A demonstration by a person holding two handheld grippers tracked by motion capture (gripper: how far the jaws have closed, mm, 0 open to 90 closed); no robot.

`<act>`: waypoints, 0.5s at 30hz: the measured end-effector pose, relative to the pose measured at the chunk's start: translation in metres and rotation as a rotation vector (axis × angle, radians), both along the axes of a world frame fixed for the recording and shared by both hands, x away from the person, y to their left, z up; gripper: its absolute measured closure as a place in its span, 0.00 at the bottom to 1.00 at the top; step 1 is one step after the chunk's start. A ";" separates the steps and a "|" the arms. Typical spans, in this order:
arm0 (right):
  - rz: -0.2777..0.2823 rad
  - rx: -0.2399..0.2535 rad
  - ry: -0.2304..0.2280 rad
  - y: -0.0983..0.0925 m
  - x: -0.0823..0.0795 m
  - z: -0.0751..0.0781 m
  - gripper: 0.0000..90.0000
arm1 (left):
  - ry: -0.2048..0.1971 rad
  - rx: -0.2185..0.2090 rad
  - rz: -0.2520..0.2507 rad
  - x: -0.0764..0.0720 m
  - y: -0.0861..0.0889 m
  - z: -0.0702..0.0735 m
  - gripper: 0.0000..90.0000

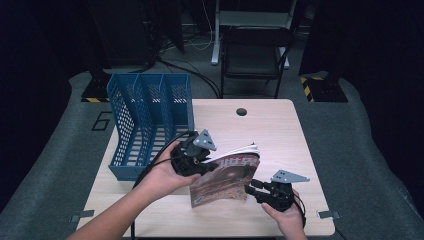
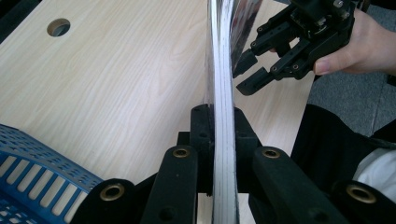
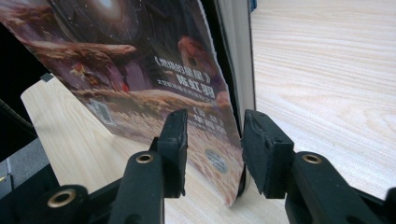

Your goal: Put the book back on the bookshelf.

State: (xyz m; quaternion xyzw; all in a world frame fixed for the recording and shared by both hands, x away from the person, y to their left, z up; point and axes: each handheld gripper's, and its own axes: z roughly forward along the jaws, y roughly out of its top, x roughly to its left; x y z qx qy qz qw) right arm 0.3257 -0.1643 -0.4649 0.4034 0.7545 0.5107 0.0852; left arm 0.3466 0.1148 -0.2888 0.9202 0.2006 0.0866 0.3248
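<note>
Magazine (image 1: 227, 177) stands on edge near the middle of the wooden table (image 1: 280, 135), its cover facing the near side and its fanned pages pointing up and to the right. At the far left of the table sits a blue file rack (image 1: 150, 120) with 3 slots, its open side facing right and its near corner close to the left hand (image 1: 160, 175). Just right of the rack, the left gripper (image 1: 207, 165) is clenched on the magazine's upper left edge; in the left gripper view its 2 jaws press flat on both sides of the stacked page edges (image 2: 223, 140). Bare tabletop stretches beyond the magazine toward a round hole (image 1: 241, 111) at the far edge, leaving open room there. Farther right, the right gripper (image 1: 251, 188) sits at the magazine's lower right corner. In the right gripper view its pads (image 3: 261, 144) stand apart on either side of the cover's corner (image 3: 219, 161) without pressing it, so this grip is released. Clear table lies right of it, up to the table's right edge.
</note>
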 end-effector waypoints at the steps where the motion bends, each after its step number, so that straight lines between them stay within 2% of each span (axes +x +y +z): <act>1: 0.000 0.001 0.000 0.000 0.000 0.000 0.66 | -0.002 0.001 0.001 0.000 0.000 0.001 0.93; 15: -0.021 0.008 -0.001 -0.003 0.001 -0.002 0.61 | -0.026 0.021 0.036 0.001 0.011 0.015 0.93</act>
